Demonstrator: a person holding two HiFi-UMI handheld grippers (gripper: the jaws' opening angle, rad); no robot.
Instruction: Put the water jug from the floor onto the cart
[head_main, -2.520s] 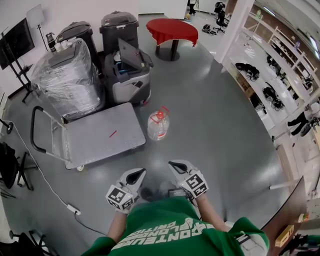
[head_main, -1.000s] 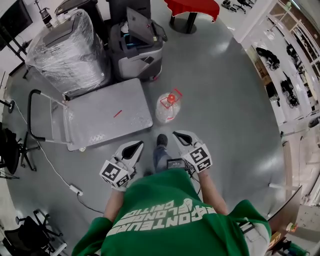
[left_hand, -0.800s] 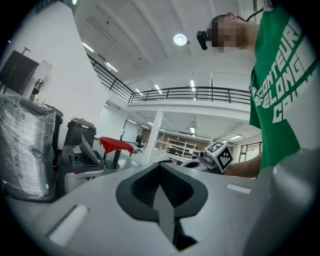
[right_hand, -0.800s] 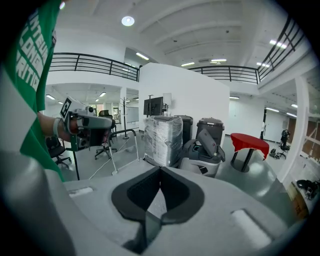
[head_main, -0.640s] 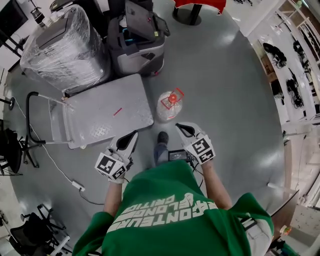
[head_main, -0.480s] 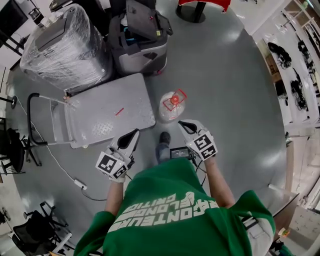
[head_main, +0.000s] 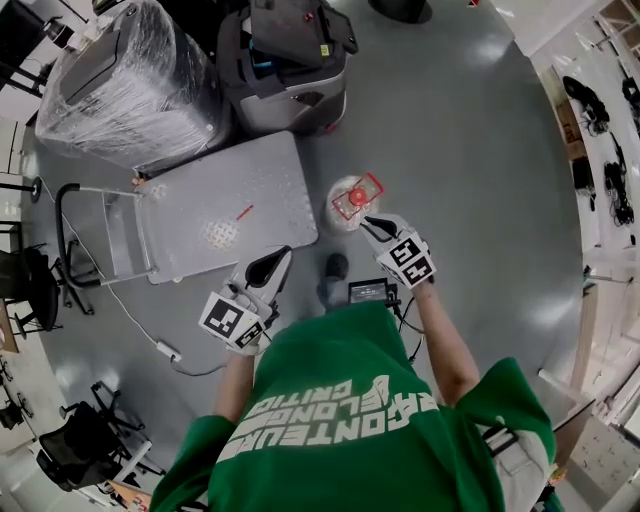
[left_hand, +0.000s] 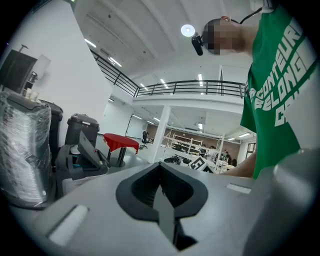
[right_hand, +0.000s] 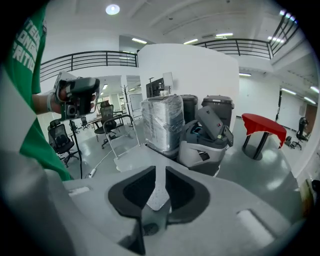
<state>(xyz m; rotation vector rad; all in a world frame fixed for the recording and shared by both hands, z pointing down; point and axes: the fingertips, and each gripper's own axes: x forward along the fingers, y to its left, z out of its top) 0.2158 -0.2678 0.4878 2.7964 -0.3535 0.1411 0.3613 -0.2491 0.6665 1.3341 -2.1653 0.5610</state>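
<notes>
The right gripper (head_main: 368, 224) had been brought down beside the water jug (head_main: 350, 203), which stood on the floor (head_main: 470, 150) just off the cart (head_main: 190, 215). Its jaws had just been opened to a narrow, empty gap, so a grasp was judged imminent. The left gripper (head_main: 280, 258) was held closed.

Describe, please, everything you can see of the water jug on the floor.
The water jug is clear plastic with a red cap and a red handle on top. It stands upright on the grey floor, beside the right corner of the cart, seemingly apart from it. The right gripper reaches its near side, jaws just opened and empty; contact cannot be told.
</notes>
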